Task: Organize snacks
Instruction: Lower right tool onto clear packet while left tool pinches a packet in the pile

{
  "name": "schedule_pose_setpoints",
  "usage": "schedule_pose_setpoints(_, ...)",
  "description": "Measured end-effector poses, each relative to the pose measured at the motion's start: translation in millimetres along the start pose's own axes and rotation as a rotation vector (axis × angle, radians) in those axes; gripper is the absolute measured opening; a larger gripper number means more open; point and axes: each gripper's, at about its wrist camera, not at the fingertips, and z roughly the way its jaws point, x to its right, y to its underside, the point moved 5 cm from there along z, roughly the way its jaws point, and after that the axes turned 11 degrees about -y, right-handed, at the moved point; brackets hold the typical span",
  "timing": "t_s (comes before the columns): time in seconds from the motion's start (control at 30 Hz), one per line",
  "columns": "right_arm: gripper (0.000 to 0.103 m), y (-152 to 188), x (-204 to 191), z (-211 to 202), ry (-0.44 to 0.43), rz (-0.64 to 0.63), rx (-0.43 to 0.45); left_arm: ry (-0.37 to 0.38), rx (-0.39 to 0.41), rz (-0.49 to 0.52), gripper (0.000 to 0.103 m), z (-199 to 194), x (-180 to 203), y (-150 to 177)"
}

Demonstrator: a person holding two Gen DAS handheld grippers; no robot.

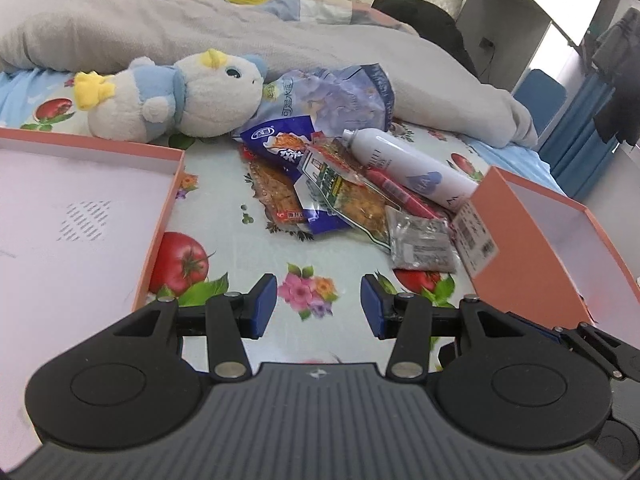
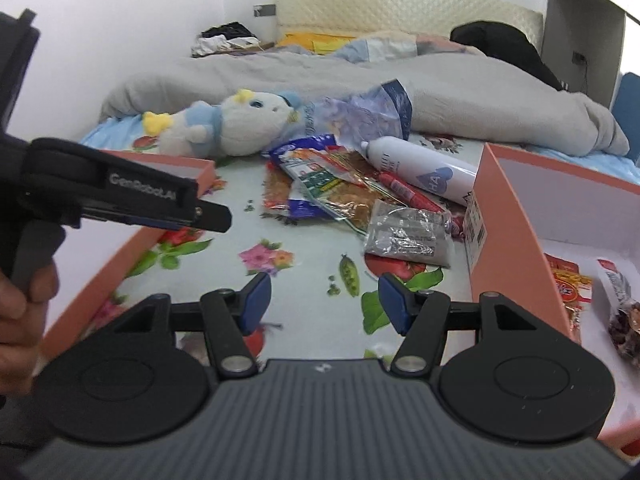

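Snacks (image 1: 340, 188) mostly unsorted, heaped mid-bed on the fruit-print sheet (image 1: 224, 208) between two orange boxes: blue packet, clear-wrapped crackers, red sausage sticks, grey foil sachet (image 1: 424, 240) nearest the tools, plus a large pale-blue bag (image 1: 340, 92) behind. Mixed in, not snacks: white spray can (image 1: 408, 164) lying across the heap's right edge, plush toy (image 1: 176, 96) just beside the big bag. Left box (image 1: 80, 208) bare inside as far as visible. Right box (image 2: 516, 240) already started: a red-and-yellow packet (image 2: 568, 284) and a clear bag of dark pieces (image 2: 624, 328) on its floor, seen only from the right wrist. Judged early going, with a couple of items placed and the bulk left. Left tool (image 1: 319, 304) about half open, nothing between the blue pads, hovering short of the pile. Right tool (image 2: 325, 300) likewise parted and empty, aimed at the sheet just before the foil sachet.
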Motion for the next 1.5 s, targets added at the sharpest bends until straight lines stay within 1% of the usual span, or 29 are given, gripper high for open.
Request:
schedule_pose_setpoints(0.07,0.062,-3,7,12,0.020,0.002,-0.006,0.001,-0.007,-0.004,0.052,12,0,-6)
schedule_pose_setpoints(0.27,0.062,-10,30,51,0.066,0.019,-0.036,0.039,-0.014,-0.017,0.052,50,4,-30)
schedule_pose_setpoints(0.47,0.062,-16,47,85,0.106,0.006,-0.052,0.068,-0.012,-0.060,0.052,88,6,-54)
schedule_pose_setpoints(0.6,0.063,-20,54,102,0.129,-0.002,-0.060,0.096,-0.009,-0.095,0.052,108,6,-66)
schedule_pose_setpoints(0.67,0.063,-23,56,107,0.126,-0.001,-0.053,0.111,-0.001,-0.110,0.052,118,7,-71)
schedule_pose_setpoints(0.73,0.063,-25,55,113,0.136,-0.020,-0.058,0.118,0.001,-0.131,0.052,126,6,-74)
schedule_pose_setpoints(0.8,0.063,-26,56,119,0.166,-0.053,-0.056,0.124,0.000,-0.144,0.051,134,6,-76)
schedule_pose_setpoints(0.83,0.065,-26,57,122,0.179,-0.065,-0.056,0.127,-0.003,-0.150,0.050,138,6,-77)
schedule_pose_setpoints(0.87,0.076,-27,58,125,0.190,-0.072,-0.055,0.131,-0.003,-0.156,0.050,141,6,-77)
schedule_pose_setpoints(0.9,0.080,-27,60,127,0.204,-0.080,-0.053,0.135,-0.001,-0.160,0.045,144,5,-77)
schedule_pose_setpoints(0.93,0.083,-27,61,129,0.216,-0.091,-0.050,0.137,0.001,-0.163,0.042,146,5,-77)
schedule_pose_setpoints(0.97,0.083,-26,63,132,0.233,-0.106,-0.055,0.136,0.001,-0.165,0.035,149,6,-76)
schedule_pose_setpoints(1.0,0.083,-25,65,136,0.239,-0.108,-0.067,0.136,0.000,-0.169,0.030,151,6,-76)
schedule_pose_setpoints(1.03,0.083,-23,69,139,0.230,-0.091,-0.084,0.137,-0.002,-0.175,0.030,154,5,-76)
schedule_pose_setpoints(1.1,0.085,-22,72,141,0.222,-0.068,-0.080,0.140,-0.004,-0.195,0.029,158,4,-74)
schedule_pose_setpoints(1.13,0.085,-23,73,141,0.223,-0.064,-0.081,0.137,-0.005,-0.204,0.027,161,3,-73)
schedule_pose_setpoints(1.17,0.085,-23,73,142,0.222,-0.055,-0.083,0.131,-0.004,-0.213,0.021,161,1,-71)
schedule_pose_setpoints(1.2,0.084,-23,73,143,0.219,-0.047,-0.086,0.132,-0.005,-0.219,0.020,162,0,-71)
schedule_pose_setpoints(1.23,0.084,-22,73,144,0.219,-0.044,-0.088,0.139,-0.006,-0.229,0.019,162,-1,-70)
schedule_pose_setpoints(1.3,0.081,-22,73,145,0.219,-0.044,-0.089,0.149,-0.010,-0.236,0.011,163,-1,-71)
schedule_pose_setpoints(1.37,0.069,-25,73,143,0.222,-0.050,-0.096,0.167,-0.013,-0.224,0.006,160,1,-71)
schedule_pose_setpoints(1.4,0.065,-27,71,141,0.219,-0.057,-0.098,0.175,-0.012,-0.219,0.005,157,2,-72)
schedule_pose_setpoints(1.43,0.058,-28,69,139,0.216,-0.066,-0.099,0.174,-0.010,-0.214,0.005,154,4,-72)
schedule_pose_setpoints(1.5,0.047,-30,67,134,0.214,-0.068,-0.098,0.172,-0.005,-0.207,0.002,147,6,-72)
